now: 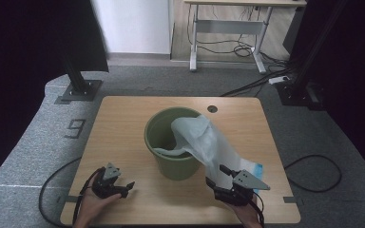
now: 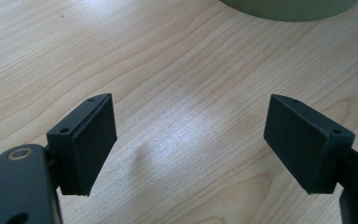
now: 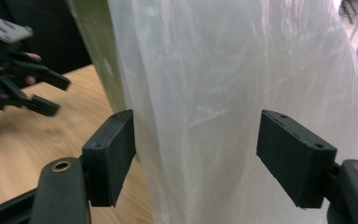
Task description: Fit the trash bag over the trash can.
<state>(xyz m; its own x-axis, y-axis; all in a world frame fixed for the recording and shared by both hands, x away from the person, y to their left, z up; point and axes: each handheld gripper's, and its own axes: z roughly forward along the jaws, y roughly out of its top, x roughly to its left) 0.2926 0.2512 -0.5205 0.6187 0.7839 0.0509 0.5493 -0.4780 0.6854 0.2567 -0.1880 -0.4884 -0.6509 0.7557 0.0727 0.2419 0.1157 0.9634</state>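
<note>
While one thin translucent bag (image 1: 204, 137) drapes one round green bucket (image 1: 171, 142) (smooth plastic), your two grippers, left gripper (image 1: 129, 187) at 7 o'clock, right gripper (image 1: 218, 175) at 5, gape released.

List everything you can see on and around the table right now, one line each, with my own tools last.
bucket: one, green, upright at the middle of the table
plastic bag: one, translucent white, partly inside the bucket, draped over its right rim down to the table
table: one, light wood, with a round cable hole near its far edge
second desk: one, white-legged, on the far floor with cables beneath
black posts: two, on base plates flanking the far corners of the table
left tool: one, black, jaws open over bare wood left of the bucket
right tool: one, black, jaws open on either side of the bag
</note>
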